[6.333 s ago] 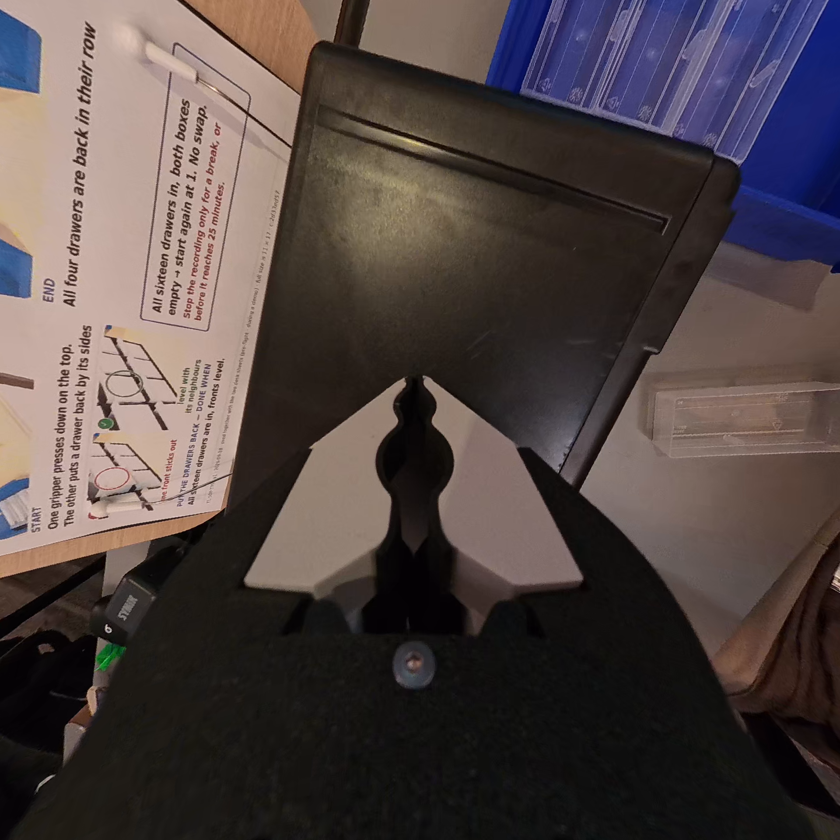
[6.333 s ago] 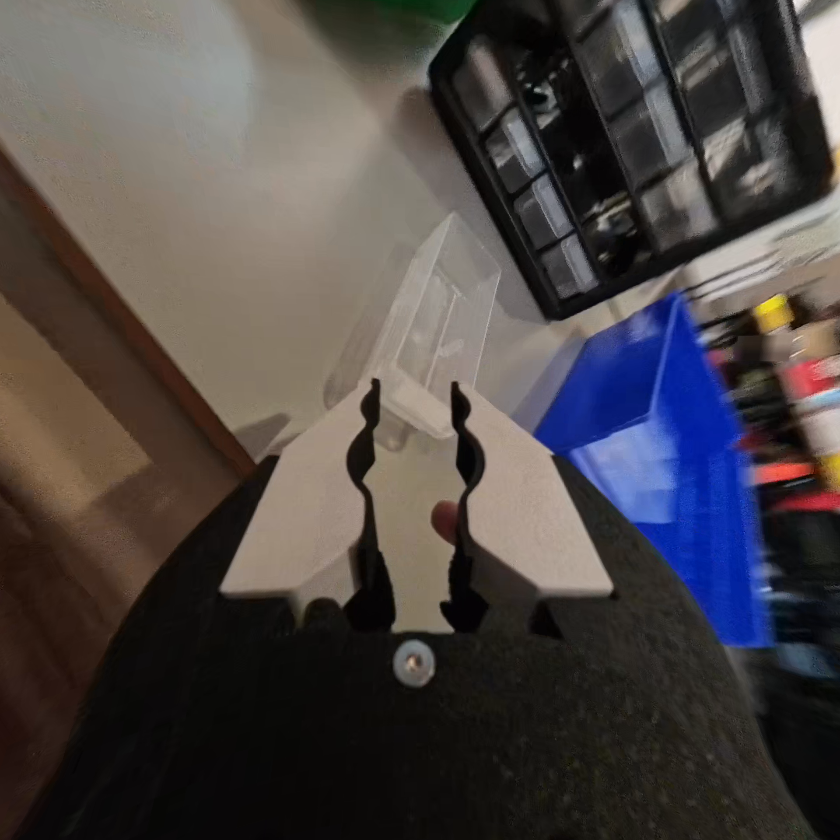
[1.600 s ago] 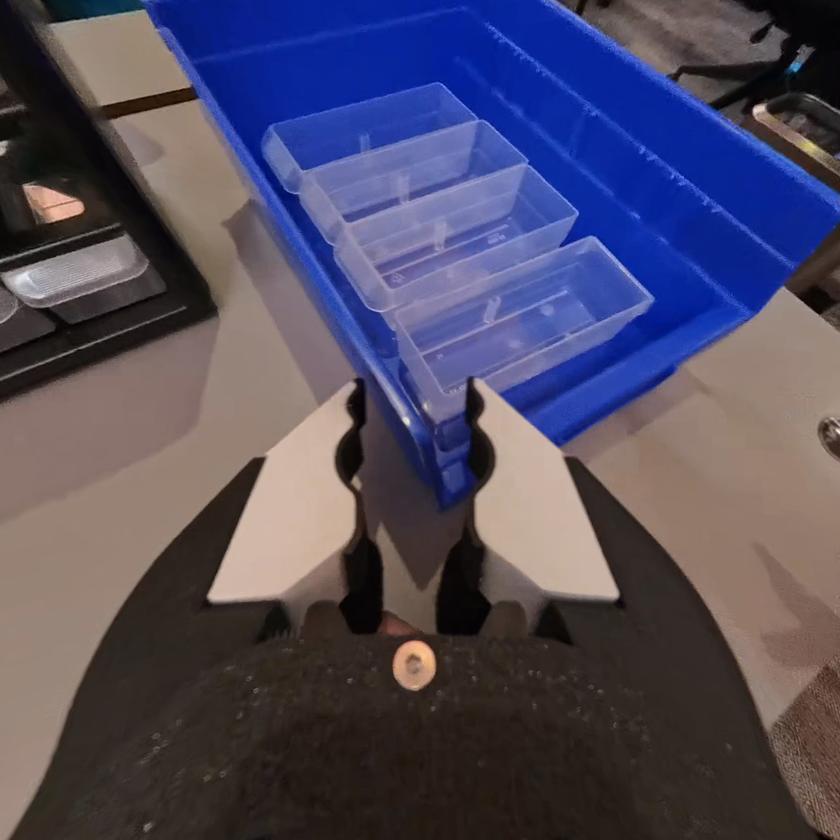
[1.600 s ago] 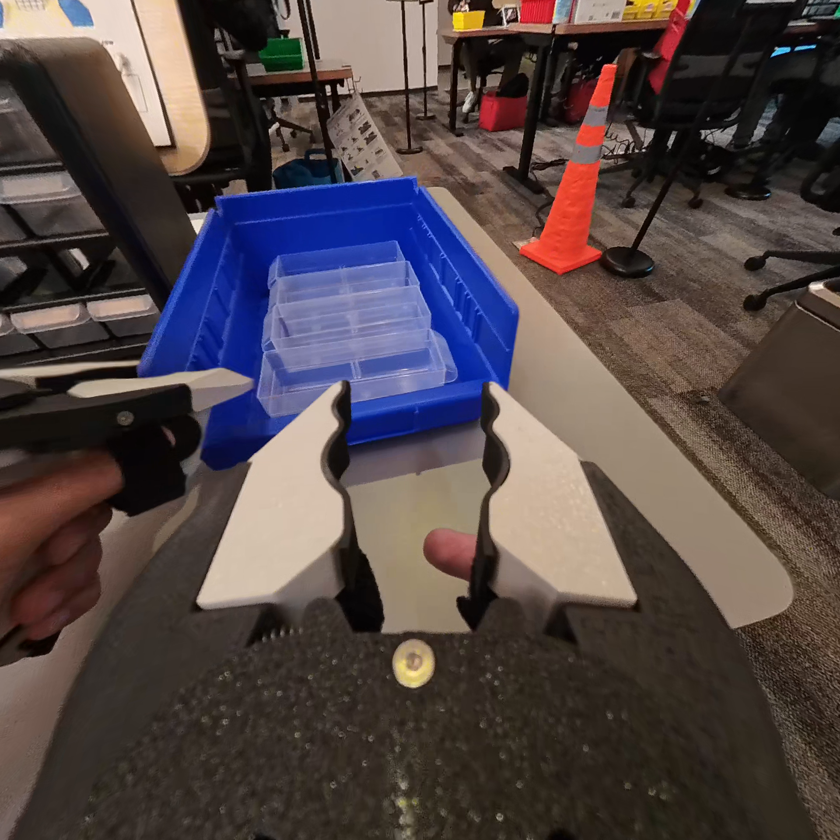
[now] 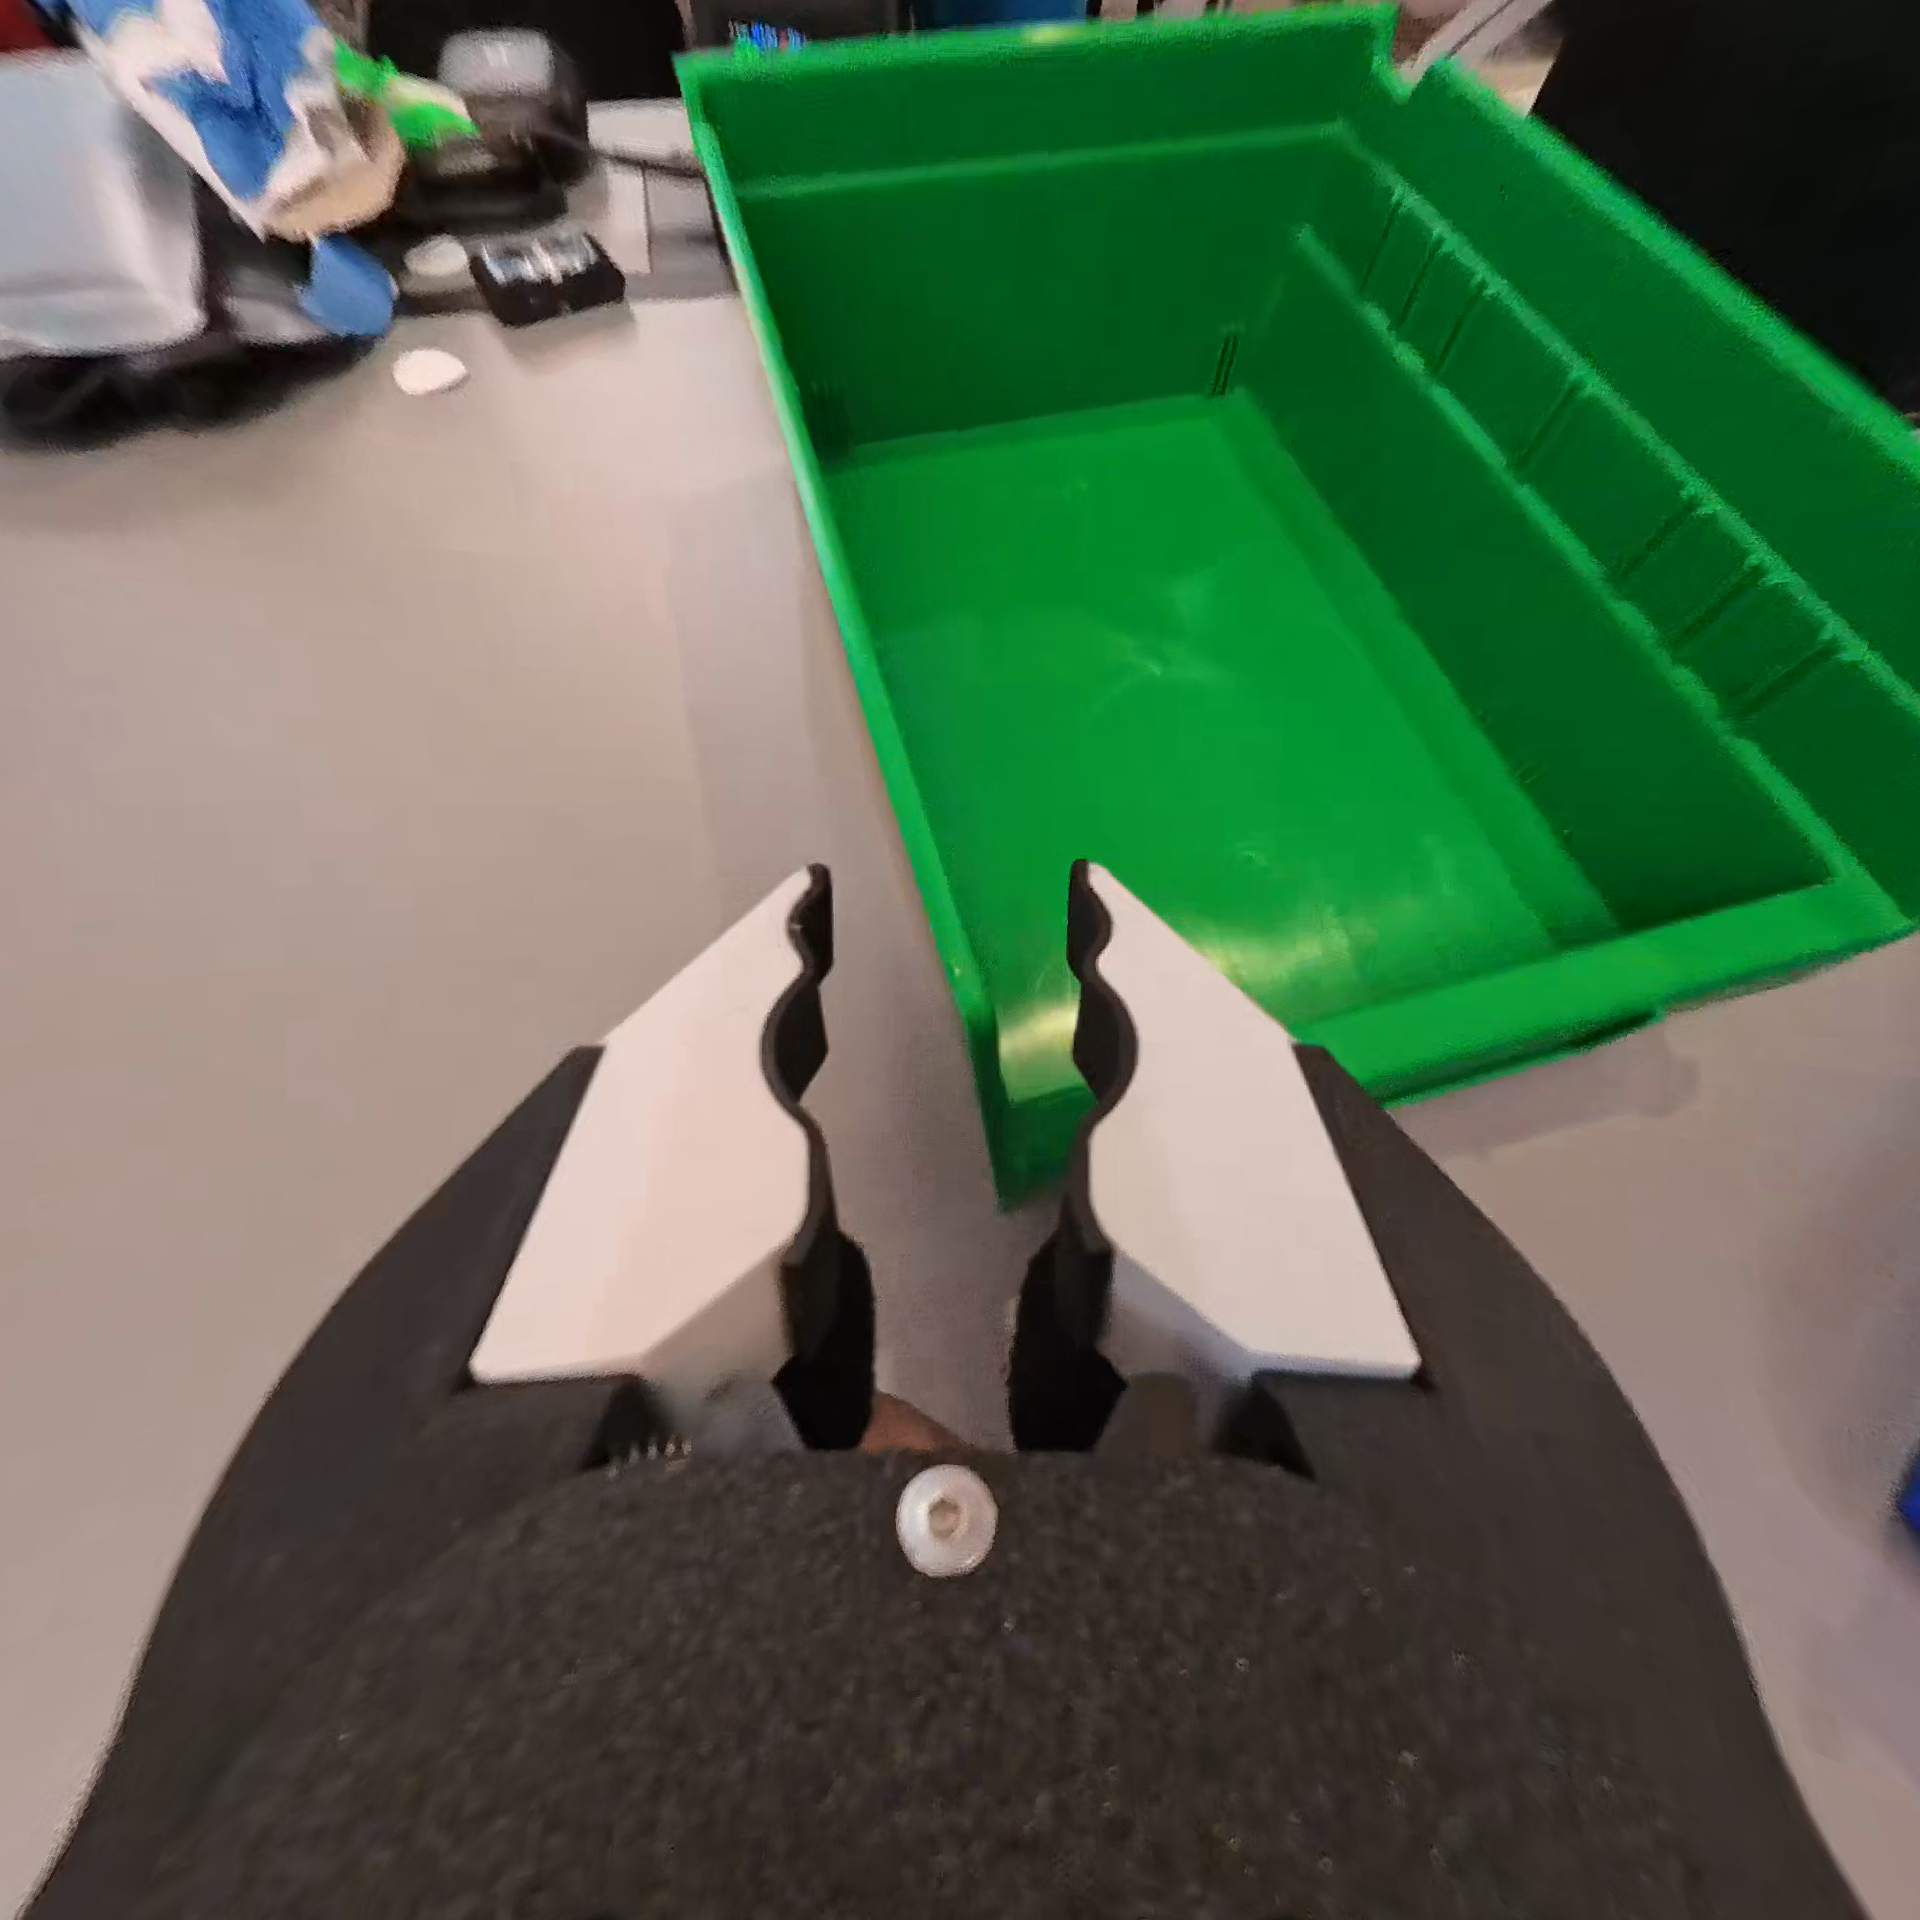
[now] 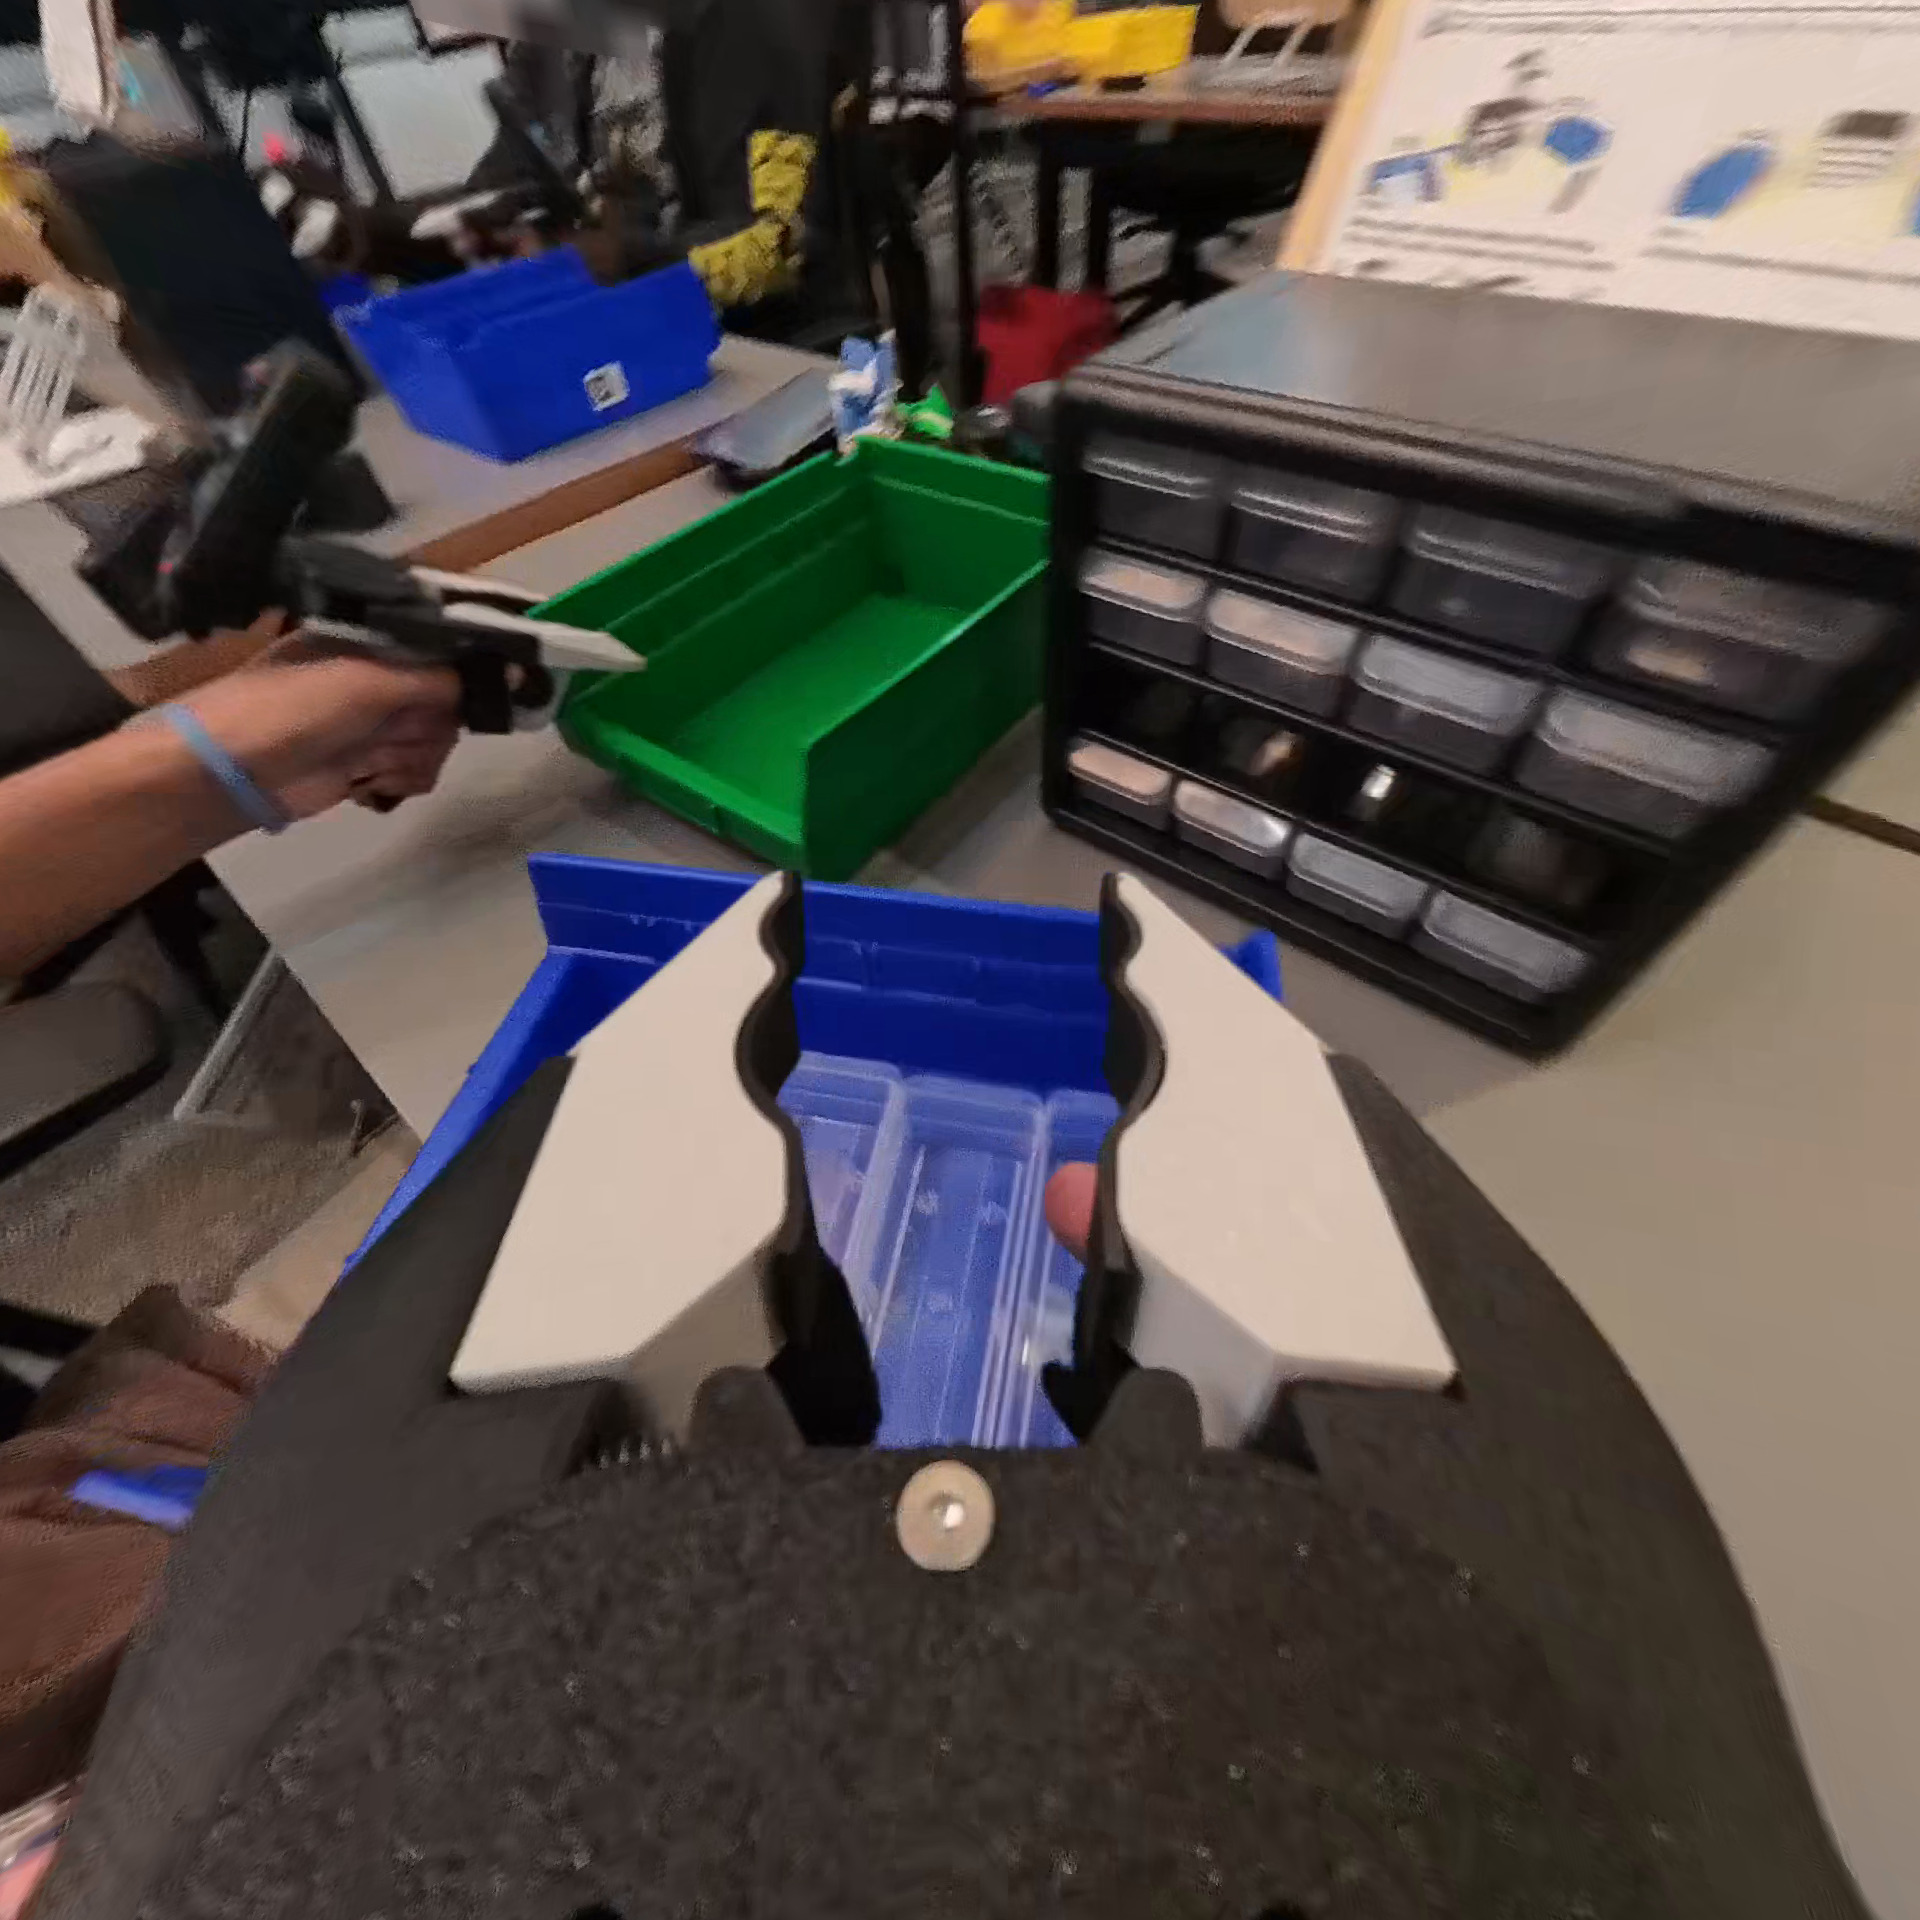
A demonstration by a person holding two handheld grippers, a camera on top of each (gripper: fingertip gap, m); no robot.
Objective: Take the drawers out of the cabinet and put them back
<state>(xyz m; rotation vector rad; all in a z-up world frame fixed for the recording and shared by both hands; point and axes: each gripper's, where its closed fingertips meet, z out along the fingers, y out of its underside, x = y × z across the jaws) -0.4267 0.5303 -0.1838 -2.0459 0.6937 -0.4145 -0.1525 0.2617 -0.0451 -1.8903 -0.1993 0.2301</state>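
Black cabinet [image 6: 1455, 665], some drawer slots bare; left claw [image 5: 948, 883], right claw [image 6: 948, 896] agape, empty

Green bin [image 5: 1299, 644]: far right wall cut by frame edge, left wrist view. Clutter at bench's [image 5: 416, 675] far left corner blurred; bag [image 5: 249, 125] w/ blue-white print, rest can't tell. Right wrist view: clear drawers [image 6: 935, 1226] in blue bin [image 6: 935, 966] mostly hidden behind right gripper [image 6: 951, 904] fingers; count unclear. Cabinet [image 6: 1455, 707] smeared, right side cut off; drawer contents can't tell. Poster [image 6: 1662, 156] cut at top right corner. Background blurred.
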